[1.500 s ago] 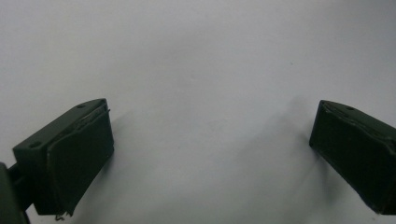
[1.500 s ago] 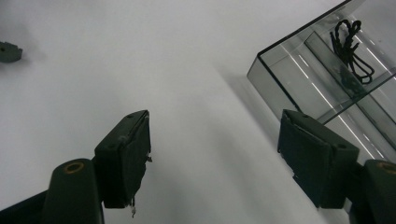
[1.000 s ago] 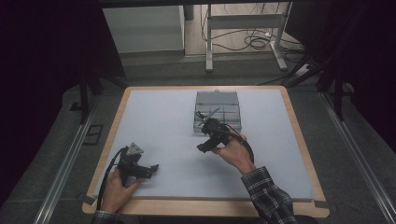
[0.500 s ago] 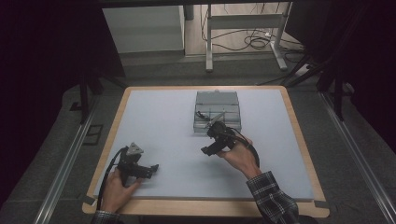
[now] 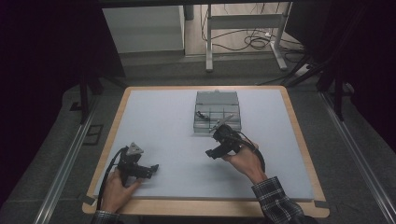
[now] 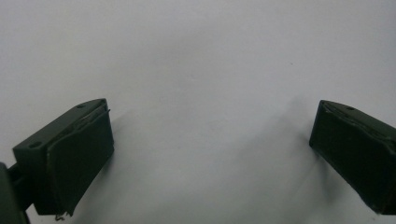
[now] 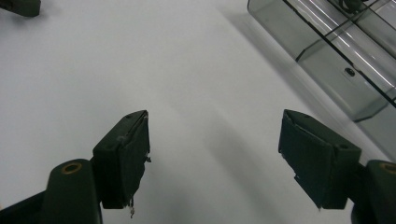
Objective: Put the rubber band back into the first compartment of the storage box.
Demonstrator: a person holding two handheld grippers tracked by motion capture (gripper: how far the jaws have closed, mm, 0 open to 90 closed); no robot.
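Both grippers empty, box waiting toward the far edge.
The left gripper [image 5: 152, 170] rests near the tabletop's [image 5: 163, 121] near-left corner, jaws spread wide; the right gripper [image 5: 211, 153], jaws likewise apart, sits just short of the clear compartment box [image 5: 217, 99], so I would approach it squarely.

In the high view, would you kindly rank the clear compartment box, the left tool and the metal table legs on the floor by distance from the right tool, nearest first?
1. Clear compartment box: just beyond the right tool, toward the table's far side.
2. Left tool: across the table, at the near left edge.
3. Metal table legs: on the floor beyond the table's far edge.
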